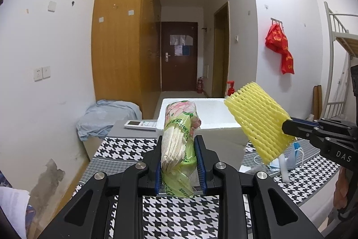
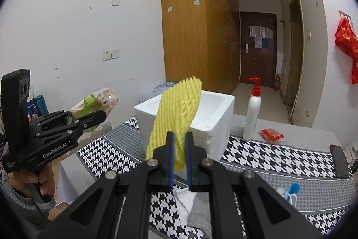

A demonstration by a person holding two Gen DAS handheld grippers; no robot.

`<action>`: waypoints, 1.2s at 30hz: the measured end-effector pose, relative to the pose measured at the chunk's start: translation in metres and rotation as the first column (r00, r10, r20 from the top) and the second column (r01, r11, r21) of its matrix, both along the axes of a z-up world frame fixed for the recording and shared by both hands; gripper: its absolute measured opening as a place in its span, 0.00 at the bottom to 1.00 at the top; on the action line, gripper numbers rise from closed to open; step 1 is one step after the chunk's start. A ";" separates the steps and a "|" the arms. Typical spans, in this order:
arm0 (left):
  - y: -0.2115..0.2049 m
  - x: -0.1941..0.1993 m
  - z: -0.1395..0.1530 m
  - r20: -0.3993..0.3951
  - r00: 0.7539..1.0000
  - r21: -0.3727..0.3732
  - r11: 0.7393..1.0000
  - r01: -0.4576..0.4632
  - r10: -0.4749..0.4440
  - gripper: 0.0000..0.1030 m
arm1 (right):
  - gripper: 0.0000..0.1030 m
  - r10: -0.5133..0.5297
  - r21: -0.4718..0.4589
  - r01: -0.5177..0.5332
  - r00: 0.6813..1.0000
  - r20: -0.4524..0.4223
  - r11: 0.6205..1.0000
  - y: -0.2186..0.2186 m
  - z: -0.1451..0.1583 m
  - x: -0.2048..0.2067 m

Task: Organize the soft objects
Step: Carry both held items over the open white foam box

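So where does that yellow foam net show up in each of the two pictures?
Left wrist view: the yellow foam net is at right of centre, held up by the right tool that reaches in from the right edge.
Right wrist view: it stands in the middle, rising from between that tool's own fingers, in front of the box.
Shared landmark: the white foam box on the checked cloth, just behind the net in both.

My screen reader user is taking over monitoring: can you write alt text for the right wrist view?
The right gripper is shut on a yellow foam net sleeve, held up before an open white foam box on a houndstooth cloth. At left, the left gripper holds a green tissue pack; a pump bottle stands right of the box.
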State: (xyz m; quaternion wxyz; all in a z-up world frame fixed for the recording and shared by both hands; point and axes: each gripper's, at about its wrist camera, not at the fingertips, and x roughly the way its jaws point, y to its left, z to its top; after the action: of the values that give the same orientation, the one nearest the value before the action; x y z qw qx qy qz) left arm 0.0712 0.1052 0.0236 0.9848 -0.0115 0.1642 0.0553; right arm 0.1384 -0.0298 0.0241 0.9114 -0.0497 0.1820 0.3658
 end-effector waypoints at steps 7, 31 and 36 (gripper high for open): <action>0.004 0.006 0.004 0.007 1.000 0.000 1.000 0.004 -0.004 0.26 | 0.11 -0.002 -0.003 0.002 1.000 -0.001 1.000 0.007 0.004 0.006; 0.013 0.038 0.013 -0.008 0.999 -0.011 0.999 0.036 -0.036 0.26 | 0.11 -0.033 -0.011 0.033 0.999 -0.005 0.999 0.016 0.020 0.034; 0.017 0.047 0.015 -0.012 0.999 -0.014 0.999 0.049 -0.049 0.26 | 0.11 -0.025 -0.013 0.025 0.999 -0.027 1.000 0.018 0.020 0.042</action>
State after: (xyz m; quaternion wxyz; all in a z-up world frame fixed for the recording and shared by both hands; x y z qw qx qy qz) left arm 0.1179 0.1223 0.0382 0.9847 -0.0140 0.1712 0.0300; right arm 0.1807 -0.0118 0.0445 0.9130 -0.0482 0.1972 0.3537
